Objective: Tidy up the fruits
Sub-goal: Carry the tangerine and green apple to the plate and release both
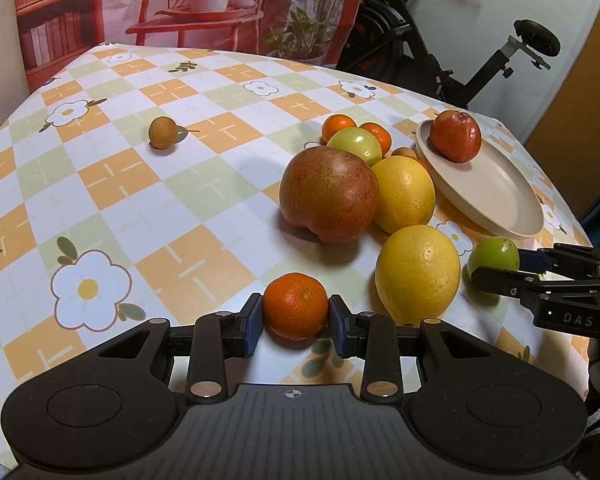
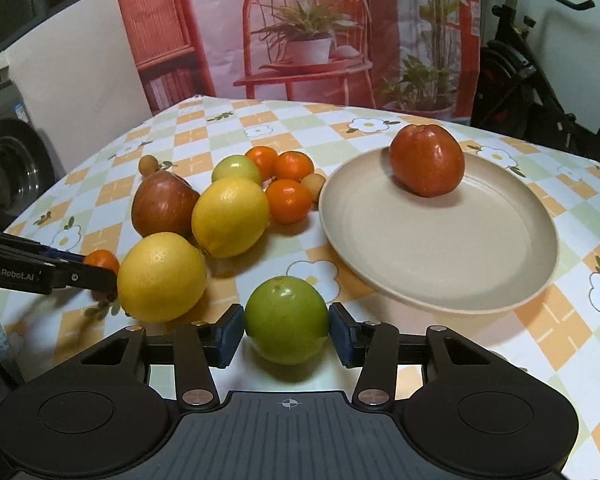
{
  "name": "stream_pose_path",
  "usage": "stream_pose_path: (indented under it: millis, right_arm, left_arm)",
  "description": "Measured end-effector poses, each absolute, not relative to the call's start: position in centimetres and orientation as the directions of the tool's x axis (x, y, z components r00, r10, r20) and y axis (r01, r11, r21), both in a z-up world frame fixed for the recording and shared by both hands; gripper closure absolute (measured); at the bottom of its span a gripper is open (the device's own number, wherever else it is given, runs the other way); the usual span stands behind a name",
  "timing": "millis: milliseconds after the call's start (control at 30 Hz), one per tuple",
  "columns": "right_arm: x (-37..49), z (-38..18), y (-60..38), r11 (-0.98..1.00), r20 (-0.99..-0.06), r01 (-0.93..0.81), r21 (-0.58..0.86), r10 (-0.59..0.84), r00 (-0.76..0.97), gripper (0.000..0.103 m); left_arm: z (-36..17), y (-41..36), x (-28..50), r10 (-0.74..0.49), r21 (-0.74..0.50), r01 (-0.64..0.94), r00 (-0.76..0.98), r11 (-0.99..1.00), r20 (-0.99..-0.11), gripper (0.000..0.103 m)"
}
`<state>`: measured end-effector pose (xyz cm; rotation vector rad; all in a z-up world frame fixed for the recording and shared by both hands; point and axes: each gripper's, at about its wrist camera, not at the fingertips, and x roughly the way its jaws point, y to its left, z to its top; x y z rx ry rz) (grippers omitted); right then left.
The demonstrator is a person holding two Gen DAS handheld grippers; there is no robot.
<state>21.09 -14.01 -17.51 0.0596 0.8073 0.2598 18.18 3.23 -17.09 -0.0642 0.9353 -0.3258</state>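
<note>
Left wrist view: the left gripper (image 1: pixel 296 322) reaches forward low over the table (image 1: pixel 188 184), which wears a checked cloth of orange, green and white squares with white flowers. Its jaws are closed onto a tangerine (image 1: pixel 296 306), one blue pad touching each side. Counted here: three tangerines in all, two of them (image 1: pixel 339 126) at the far side of the pile; two lemons (image 1: pixel 417 274); two red apples, a large one (image 1: pixel 329 194) in the pile and a second (image 1: pixel 455 136) on the plate (image 1: pixel 496 196); two green fruits (image 1: pixel 356 145); one small brown fruit (image 1: pixel 162 132) lying well apart to the left; and another small brownish fruit half hidden behind the pile. The right gripper (image 1: pixel 496 270) comes in from the right edge, level with the table, its jaws around the nearer green fruit. The letters "DAS" are readable on its body.

Right wrist view: the right gripper (image 2: pixel 287 332) points forward, jaws closed on a green fruit (image 2: pixel 286 318), pads against both sides. Just beyond lies the beige plate (image 2: pixel 440 248), holding one red apple (image 2: pixel 427 160) near its far rim. Left of the plate sit two lemons (image 2: pixel 162 276), one red apple (image 2: pixel 162 206), one more green fruit (image 2: pixel 236 169), three tangerines (image 2: pixel 289 200) and two small brown fruits (image 2: pixel 313 182). The left gripper (image 2: pixel 100 270) enters from the left edge, holding a fourth tangerine (image 2: pixel 102 260). "GenRobot.AI" is printed on its side.
</note>
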Motion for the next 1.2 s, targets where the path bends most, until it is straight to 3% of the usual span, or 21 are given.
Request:
stream_pose_path:
  millis: [700, 1200]
  right_arm:
    - [20.4, -16.7, -14.7, 0.957, -0.654, -0.220, 0.187, 0.289, 0.700, 0.061]
    - [23.1, -9.5, -20.3, 0.976, -0.513, -0.172, 0.131, 0.215, 0.831, 0.061]
  left_arm:
    - [-15.2, 3.2, 17.9, -0.270, -0.142, 0.252, 0.598, 0.957, -0.755, 0.066]
    - [-5.8, 0.2, 21.7, -0.341, -0.123, 0.336, 0.732, 0.934, -0.589, 0.066]
